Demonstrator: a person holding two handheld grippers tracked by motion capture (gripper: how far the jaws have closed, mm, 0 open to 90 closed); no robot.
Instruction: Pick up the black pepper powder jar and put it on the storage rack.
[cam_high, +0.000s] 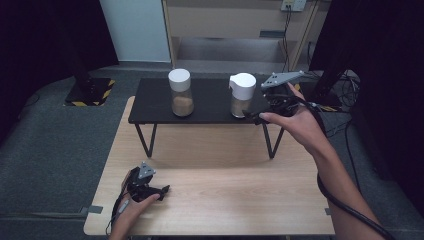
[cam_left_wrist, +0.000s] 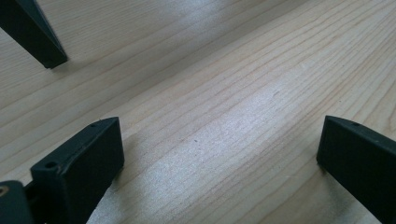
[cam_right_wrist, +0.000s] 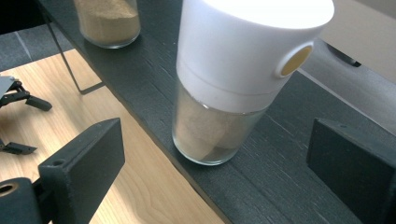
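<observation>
The right tongs are standing released at the right end of the black shelf, their jaws spread wide just beside the right jar, which is resting upright on the shelf with nothing pressing on it. In the right gripper view the jar is sitting between and a little beyond the two jaws, untouched, so the grasp is not yet made. Judging from this, the work is only at the reaching stage: closing on the jar, lifting it and moving it off the shelf are all still ahead.

The left tongs are lying low on the near left of the bench, released too, with bare wood between their jaws and nothing held.

The right jar is clear glass under a tall white cap with a small round yellow spot on its side; it is holding a pale brown powder, banked unevenly and filling roughly the lower half. The left jar, standing well apart on the same shelf, is carrying a plain white lid and a similar sandy powder in its lower part.
</observation>
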